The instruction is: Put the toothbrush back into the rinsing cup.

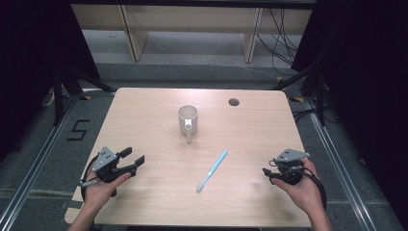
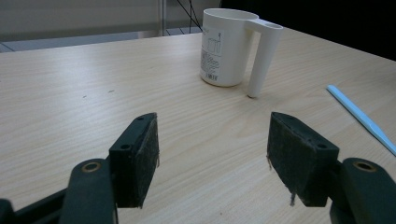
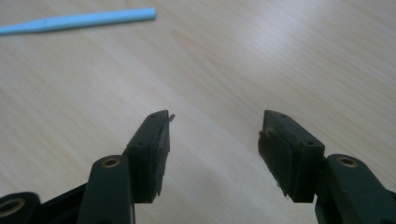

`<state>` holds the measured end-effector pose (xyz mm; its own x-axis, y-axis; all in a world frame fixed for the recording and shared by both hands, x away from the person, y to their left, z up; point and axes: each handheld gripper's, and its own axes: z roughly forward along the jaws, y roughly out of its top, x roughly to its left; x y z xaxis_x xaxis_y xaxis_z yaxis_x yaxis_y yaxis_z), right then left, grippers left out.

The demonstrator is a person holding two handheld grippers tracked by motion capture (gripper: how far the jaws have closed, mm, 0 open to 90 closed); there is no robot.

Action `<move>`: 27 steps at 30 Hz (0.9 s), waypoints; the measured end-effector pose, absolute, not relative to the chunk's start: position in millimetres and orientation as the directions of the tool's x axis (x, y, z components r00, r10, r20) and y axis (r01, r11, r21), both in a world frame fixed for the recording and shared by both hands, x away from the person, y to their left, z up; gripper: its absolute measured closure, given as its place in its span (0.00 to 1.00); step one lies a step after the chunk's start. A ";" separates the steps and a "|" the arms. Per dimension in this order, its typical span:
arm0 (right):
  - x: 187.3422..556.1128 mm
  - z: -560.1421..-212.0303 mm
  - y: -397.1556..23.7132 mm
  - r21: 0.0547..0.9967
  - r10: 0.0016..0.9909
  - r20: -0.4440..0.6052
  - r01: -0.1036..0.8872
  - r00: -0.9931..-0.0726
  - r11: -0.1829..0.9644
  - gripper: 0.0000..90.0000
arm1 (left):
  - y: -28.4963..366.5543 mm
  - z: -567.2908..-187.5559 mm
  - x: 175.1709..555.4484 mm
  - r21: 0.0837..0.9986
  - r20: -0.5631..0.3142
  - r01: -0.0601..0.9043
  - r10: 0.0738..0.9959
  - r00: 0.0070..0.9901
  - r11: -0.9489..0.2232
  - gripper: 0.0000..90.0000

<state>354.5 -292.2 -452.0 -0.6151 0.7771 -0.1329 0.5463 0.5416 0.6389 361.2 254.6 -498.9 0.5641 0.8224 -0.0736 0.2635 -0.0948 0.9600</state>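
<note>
Nothing on the bench [image 1: 144,120] had been joined to anything else yet, so I judged the work to be at its very start. The blue toothbrush [image 1: 212,171] lay flat on the wood, slanted, roughly between the two hands and a little nearer the right one, touched by neither. The white cup [image 1: 187,118] stood upright farther back, near the middle of the bench, its long handle [image 1: 189,132] pointing towards the person. Cup and toothbrush were well apart.

The left gripper [image 1: 132,159] rested low at the near left corner, its jaws spread wide with nothing between them; in the left gripper view they framed bare wood, with the cup [image 2: 229,46] ahead and the toothbrush's end [image 2: 359,116] off to one side. The right gripper [image 1: 267,173] sat at the near right edge, jaws likewise well apart and empty, with the toothbrush [image 3: 77,21] lying beyond them in the right gripper view.

From above, the cup's mouth showed pale and I could make out nothing inside it, though its bottom was not plain to see. If the toothbrush was meant for the cup, as the layout suggested, then the picking up, the carrying and the dropping in all remained to be done.
</note>
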 end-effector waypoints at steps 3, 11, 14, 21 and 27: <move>358.8 -448.5 -286.0 0.551 0.714 -0.149 0.542 -0.684 0.634 0.48 | 254.5 -498.8 362.5 0.964 -0.071 0.248 0.812 0.579 -0.093 0.38; 368.5 -443.7 -263.0 0.304 0.568 -0.137 0.511 -0.812 0.804 0.47 | 258.3 -501.8 365.5 0.941 -0.034 0.295 0.818 0.574 -0.168 0.38; 374.3 -446.2 -250.5 0.242 0.502 -0.126 0.464 -0.856 0.852 0.46 | 256.8 -503.7 363.4 0.933 -0.070 0.329 0.823 0.563 -0.145 0.38; 381.5 -447.4 -234.2 0.166 0.450 -0.112 0.430 -0.886 0.888 0.44 | 256.9 -501.9 363.2 0.935 -0.071 0.324 0.818 0.571 -0.145 0.38; 386.8 -447.2 -221.2 0.169 0.405 -0.119 0.383 -0.907 0.908 0.43 | 258.6 -501.9 364.5 0.936 -0.048 0.311 0.813 0.580 -0.166 0.38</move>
<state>386.8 -221.2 -447.2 -0.9065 0.4050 -0.1194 0.3833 0.9080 0.1693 364.5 258.6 -501.9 0.5796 0.8135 -0.0484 0.3105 -0.1656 0.9360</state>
